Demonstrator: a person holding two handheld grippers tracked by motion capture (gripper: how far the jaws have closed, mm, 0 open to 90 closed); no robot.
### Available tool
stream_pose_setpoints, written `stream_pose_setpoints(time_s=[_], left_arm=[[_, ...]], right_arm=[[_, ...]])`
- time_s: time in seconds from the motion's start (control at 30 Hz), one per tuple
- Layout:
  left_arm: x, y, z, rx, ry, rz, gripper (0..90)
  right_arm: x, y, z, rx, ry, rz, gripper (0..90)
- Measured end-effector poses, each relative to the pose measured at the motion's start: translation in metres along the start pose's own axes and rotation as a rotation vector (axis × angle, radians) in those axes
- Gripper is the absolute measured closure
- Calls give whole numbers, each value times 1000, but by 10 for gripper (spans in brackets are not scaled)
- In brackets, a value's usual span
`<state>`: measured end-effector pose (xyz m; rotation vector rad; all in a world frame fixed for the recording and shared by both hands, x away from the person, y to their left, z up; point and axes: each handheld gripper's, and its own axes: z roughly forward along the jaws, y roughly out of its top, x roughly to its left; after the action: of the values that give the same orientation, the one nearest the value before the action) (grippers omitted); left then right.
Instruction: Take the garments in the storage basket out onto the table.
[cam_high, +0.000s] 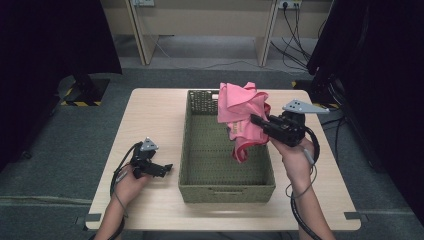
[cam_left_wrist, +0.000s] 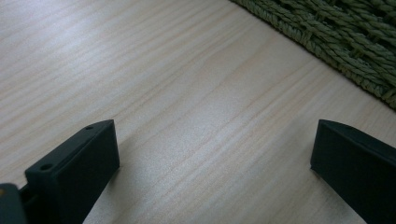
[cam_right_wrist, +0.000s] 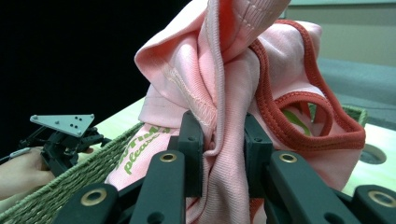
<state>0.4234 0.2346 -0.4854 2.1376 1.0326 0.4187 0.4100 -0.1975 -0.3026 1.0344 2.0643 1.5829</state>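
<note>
A pink garment (cam_high: 241, 110) with red trim hangs bunched above the right half of a green woven basket (cam_high: 191, 150). My right gripper (cam_high: 256, 121) is shut on it, held in the air over the basket's right wall. In the right gripper view the pink garment (cam_right_wrist: 224, 84) is pinched between the two black jaws, and green lettering shows on the cloth. My left gripper (cam_high: 167, 168) rests low on the table left of the basket, open and holding nothing. The left gripper view has its jaws wide apart over bare wood (cam_left_wrist: 187, 93), with the basket's wall (cam_left_wrist: 341, 42) at the upper right.
The light wooden table (cam_high: 150, 115) has free surface on both sides of the basket. The basket floor (cam_high: 220, 160) beneath the garment is bare. Cables trail from both grippers toward the table's near edge. Dark curtains and stands flank the table.
</note>
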Motion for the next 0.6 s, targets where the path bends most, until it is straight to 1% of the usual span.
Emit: stream_pose_setpoints(time_s=[0.2, 0.33, 0.47, 0.6], left_arm=[[0, 0, 0, 0, 0, 0, 2], [0, 0, 0, 0, 0, 0, 3], [0, 0, 0, 0, -1, 0, 3], [0, 0, 0, 0, -1, 0, 2]], right_arm=[[-2, 1, -7, -14, -15, -2, 752], [-5, 2, -13, -21, -19, 6, 751], [-8, 4, -20, -34, -39, 5, 751], [-9, 5, -26, -38, -46, 8, 750]])
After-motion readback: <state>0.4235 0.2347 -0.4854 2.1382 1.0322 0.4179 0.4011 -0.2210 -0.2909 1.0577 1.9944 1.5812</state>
